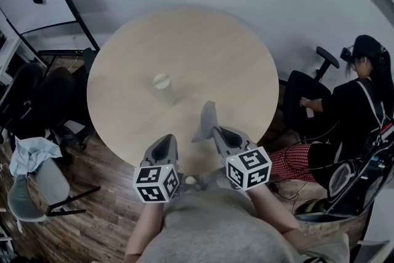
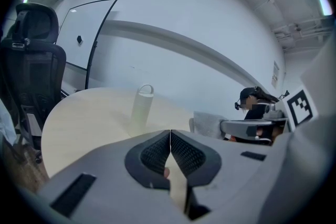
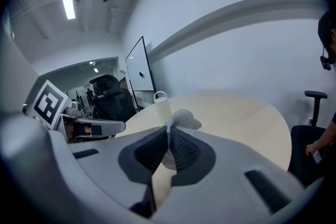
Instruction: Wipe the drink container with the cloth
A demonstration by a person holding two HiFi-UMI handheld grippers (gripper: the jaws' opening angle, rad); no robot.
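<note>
Pinching the cloth (image 3: 181, 120) hard in the right gripper (image 3: 169, 138): jaws pressed onto the fabric, a grey wad bulging out past the tips. Over to the left gripper (image 2: 170, 138): closed right up, pads meeting, nothing between them but a sliver of tabletop behind.

Dead ahead of both tools, well apart from the tips, upright on the round table (image 1: 240, 58): the drink container (image 1: 162, 88). From the head view, little more than a pale round lid seen from above. From the left gripper view, a far better look at the drink container (image 2: 143, 105): tall pale cylinder, loop handle on top. Same from the right gripper view, with the drink container (image 3: 161, 105) just beyond and left of the bunched cloth. Capped, so no telling what's inside.

Only in the left gripper view: the cloth (image 2: 209, 124) side-on, sticking forward from the right tool. Beyond the right gripper, past the table edge, a seated person (image 1: 354, 101).
</note>
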